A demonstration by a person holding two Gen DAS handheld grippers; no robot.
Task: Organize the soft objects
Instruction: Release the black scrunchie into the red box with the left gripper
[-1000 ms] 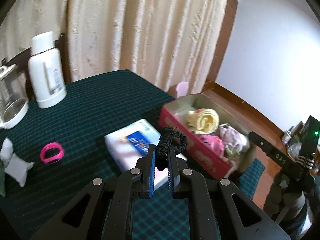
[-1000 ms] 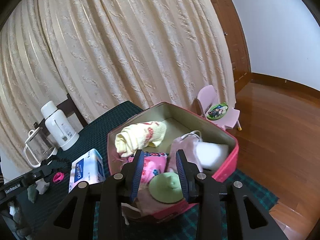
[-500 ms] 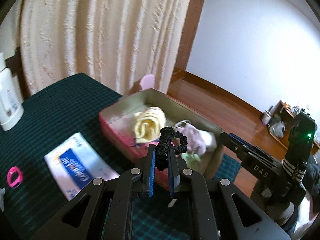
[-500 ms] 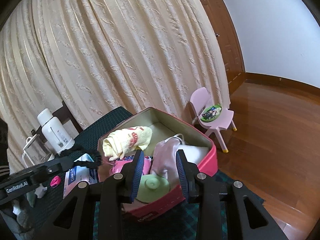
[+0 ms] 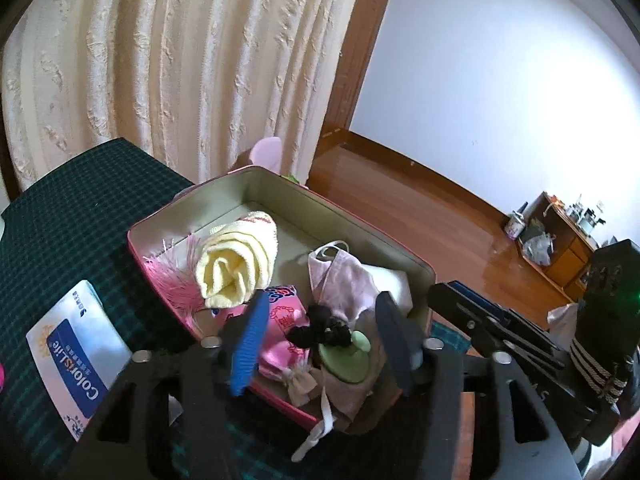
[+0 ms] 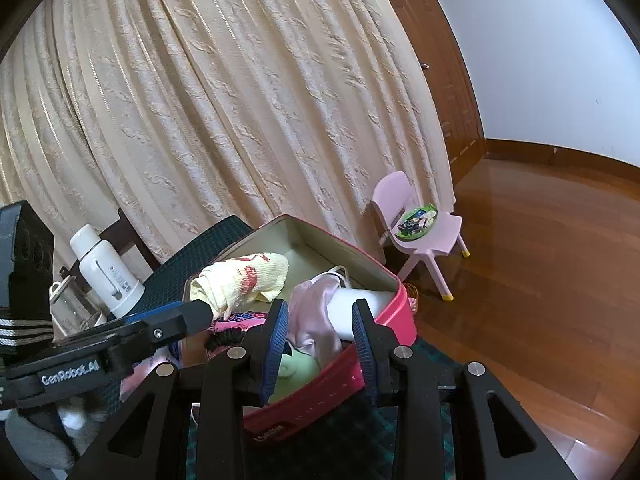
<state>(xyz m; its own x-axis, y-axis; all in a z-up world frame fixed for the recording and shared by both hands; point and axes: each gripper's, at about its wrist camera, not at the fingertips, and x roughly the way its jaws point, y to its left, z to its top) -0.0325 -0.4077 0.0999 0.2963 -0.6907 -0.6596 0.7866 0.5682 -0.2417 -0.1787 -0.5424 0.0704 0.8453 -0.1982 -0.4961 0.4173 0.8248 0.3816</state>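
Scrunchie [image 5: 322, 330], black, lying loose in pink box [image 5: 400, 248] near front edge, atop pink pouch [image 5: 282, 334] beside green lid [image 5: 348, 356]. Left gripper [image 5: 320, 340] spread wide, empty. Right gripper [image 6: 320, 346] likewise wide, empty. Likely light, soft, elastic; best pinched across ruffled band.

Left gripper [image 5: 320, 334] hangs with jaws spread wide and empty; right gripper [image 6: 320, 340], also agape, is level just beside it.
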